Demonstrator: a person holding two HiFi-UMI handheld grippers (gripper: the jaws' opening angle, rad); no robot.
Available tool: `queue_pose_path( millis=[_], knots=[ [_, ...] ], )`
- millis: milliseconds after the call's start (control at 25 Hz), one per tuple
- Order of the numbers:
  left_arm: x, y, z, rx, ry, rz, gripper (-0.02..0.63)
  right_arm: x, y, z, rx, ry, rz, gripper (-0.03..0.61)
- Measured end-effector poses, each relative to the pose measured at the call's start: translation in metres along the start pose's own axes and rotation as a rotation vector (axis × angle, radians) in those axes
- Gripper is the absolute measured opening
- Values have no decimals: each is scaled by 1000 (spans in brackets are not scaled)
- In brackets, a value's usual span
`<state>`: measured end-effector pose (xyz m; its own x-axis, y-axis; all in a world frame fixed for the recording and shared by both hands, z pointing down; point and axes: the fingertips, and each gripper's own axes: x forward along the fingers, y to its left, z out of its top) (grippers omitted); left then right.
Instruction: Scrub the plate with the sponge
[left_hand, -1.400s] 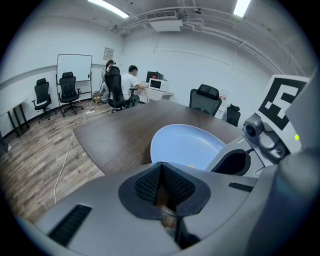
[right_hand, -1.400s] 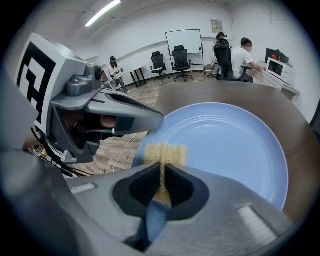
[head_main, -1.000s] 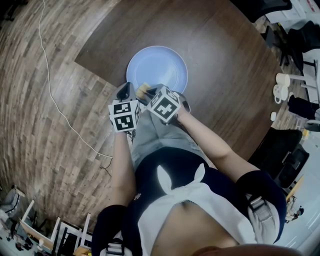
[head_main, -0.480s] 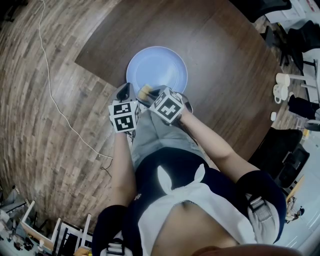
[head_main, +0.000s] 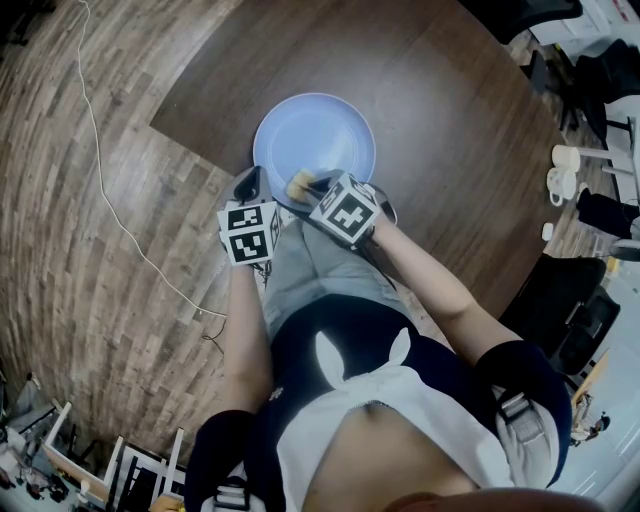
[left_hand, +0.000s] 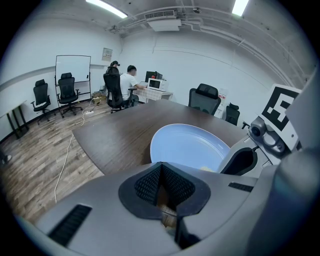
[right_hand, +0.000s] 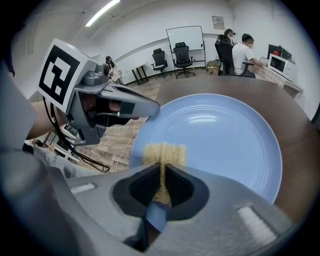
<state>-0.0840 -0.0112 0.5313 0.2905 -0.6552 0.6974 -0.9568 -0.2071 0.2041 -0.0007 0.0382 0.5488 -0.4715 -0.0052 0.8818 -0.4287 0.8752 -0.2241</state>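
A light blue plate (head_main: 314, 140) lies on the dark wooden table (head_main: 450, 110), close to its near edge. My right gripper (head_main: 308, 185) is shut on a yellow sponge (head_main: 298, 182) over the plate's near rim. In the right gripper view the sponge (right_hand: 162, 152) sticks out past the jaws, above the plate (right_hand: 225, 135). My left gripper (head_main: 248, 185) hangs just left of the right one, by the plate's near-left rim; its jaws are shut and I see nothing between them. In the left gripper view the plate (left_hand: 187, 145) lies ahead and its near rim is hidden behind the gripper.
A white cable (head_main: 110, 200) runs across the wooden floor to the left. White cups (head_main: 562, 170) stand on a side table at the right. Office chairs (left_hand: 204, 100) and seated people (left_hand: 125, 85) are beyond the table's far side.
My right gripper has shifted a little to the right along the plate's near rim with the sponge in it. The left gripper has stayed put.
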Motion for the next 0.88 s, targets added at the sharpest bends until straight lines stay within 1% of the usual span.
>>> queue_pose_path(
  millis=[240, 880],
  knots=[
    [0, 1, 0, 3, 1, -2, 3, -3, -4, -10, 27, 10, -6, 26],
    [-1, 0, 1, 6, 2, 4, 3, -20, -34, -29, 62, 34, -78, 26]
  ],
)
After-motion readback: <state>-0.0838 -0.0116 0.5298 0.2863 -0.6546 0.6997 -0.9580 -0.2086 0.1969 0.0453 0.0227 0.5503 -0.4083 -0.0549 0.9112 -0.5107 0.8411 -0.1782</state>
